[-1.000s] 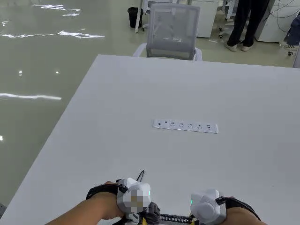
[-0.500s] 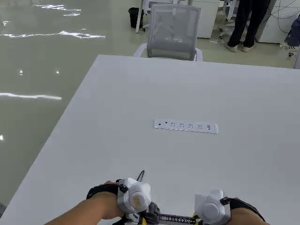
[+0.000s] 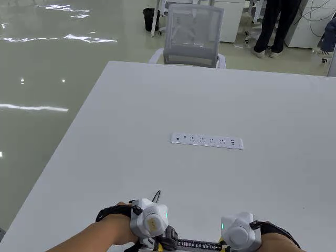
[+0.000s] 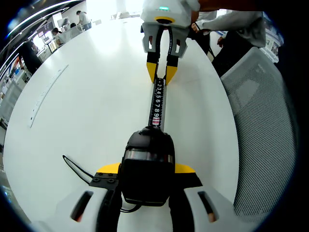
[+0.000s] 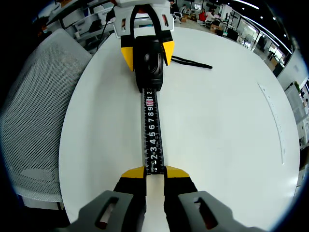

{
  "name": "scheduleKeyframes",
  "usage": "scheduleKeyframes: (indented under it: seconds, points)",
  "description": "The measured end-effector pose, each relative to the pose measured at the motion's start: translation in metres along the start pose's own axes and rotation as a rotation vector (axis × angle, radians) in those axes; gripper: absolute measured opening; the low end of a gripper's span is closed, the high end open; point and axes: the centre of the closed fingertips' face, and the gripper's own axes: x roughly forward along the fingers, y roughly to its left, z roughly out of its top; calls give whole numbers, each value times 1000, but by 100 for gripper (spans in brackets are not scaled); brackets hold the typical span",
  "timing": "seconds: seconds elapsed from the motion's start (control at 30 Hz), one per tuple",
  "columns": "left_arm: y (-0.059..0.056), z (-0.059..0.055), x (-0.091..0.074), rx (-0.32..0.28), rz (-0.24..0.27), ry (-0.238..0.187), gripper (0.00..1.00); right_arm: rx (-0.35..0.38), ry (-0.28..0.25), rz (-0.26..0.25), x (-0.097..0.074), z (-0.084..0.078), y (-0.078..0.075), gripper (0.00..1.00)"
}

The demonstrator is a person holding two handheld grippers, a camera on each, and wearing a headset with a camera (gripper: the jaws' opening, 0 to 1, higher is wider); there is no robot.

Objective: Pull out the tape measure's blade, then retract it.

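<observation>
Your left gripper (image 4: pixel 147 170) is clamped on the black tape measure case (image 4: pixel 147 150), and your right gripper (image 5: pixel 154 173) pinches the blade (image 5: pixel 150 130) at its tip. Blade nos. read 2–9, a red-boxed 10, then 1, 2 at the case. It runs straight L-to-R, numbered face up, along the near edge of the table (image 3: pixel 210 94).

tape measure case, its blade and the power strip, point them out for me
tape measure case (image 4: pixel 147 166), left gripper view, top of the black housing
blade (image 5: pixel 151 130), right gripper view, numbered face about midway along the pulled-out length
power strip (image 3: pixel 207 141), head view, middle of its white top
</observation>
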Motion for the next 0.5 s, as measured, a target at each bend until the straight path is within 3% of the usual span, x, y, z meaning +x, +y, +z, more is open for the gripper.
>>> scheduleKeyframes:
  seconds: [0.5]
  points:
    - [0, 0, 0, -4, -3, -1, 33, 1, 14, -3, -4, -11, -2, 11]
